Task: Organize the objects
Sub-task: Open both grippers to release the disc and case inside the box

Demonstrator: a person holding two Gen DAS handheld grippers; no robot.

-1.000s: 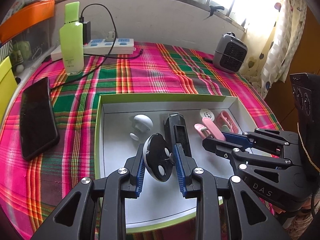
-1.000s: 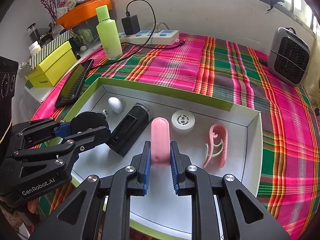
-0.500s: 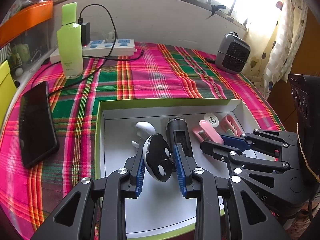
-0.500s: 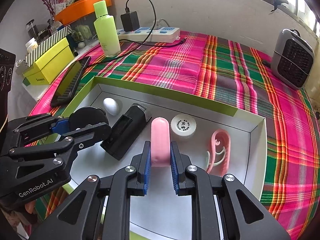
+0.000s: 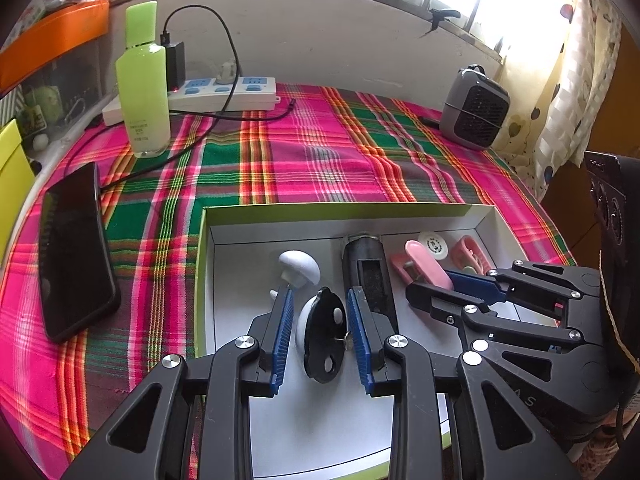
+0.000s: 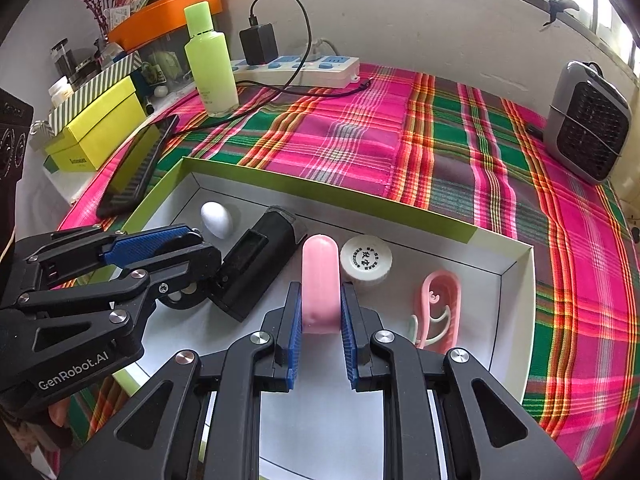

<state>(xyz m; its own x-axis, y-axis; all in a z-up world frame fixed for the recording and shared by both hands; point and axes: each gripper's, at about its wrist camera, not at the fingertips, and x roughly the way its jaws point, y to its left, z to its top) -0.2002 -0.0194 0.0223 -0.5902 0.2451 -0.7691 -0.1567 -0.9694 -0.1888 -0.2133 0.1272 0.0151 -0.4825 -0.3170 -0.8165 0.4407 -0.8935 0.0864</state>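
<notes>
A shallow white box with green rim [image 5: 344,209] [image 6: 320,194] lies on the plaid cloth. My left gripper [image 5: 320,312] has opened; the black disc [image 5: 322,334] stands between its blue pads, apart from the left pad. My right gripper [image 6: 320,312] is shut on a pink clip [image 6: 320,280] [image 5: 424,268] and holds it low over the box floor. In the box lie a white mushroom-shaped piece [image 5: 298,266] [image 6: 217,219], a black rectangular device [image 5: 368,272] [image 6: 256,260], a white round cap [image 6: 366,258] [image 5: 434,244] and a pink curled clip [image 6: 438,308].
A black phone [image 5: 74,250] lies left of the box. A green bottle [image 5: 144,80], a power strip [image 5: 224,90] with charger and cable stand at the back. A grey mini heater [image 5: 474,108] is back right. A yellow box [image 6: 96,132] sits far left.
My left gripper's jaws have spread and let the black disc loose over the box floor. My right gripper still holds the pink clip, and both have drawn back slightly.
</notes>
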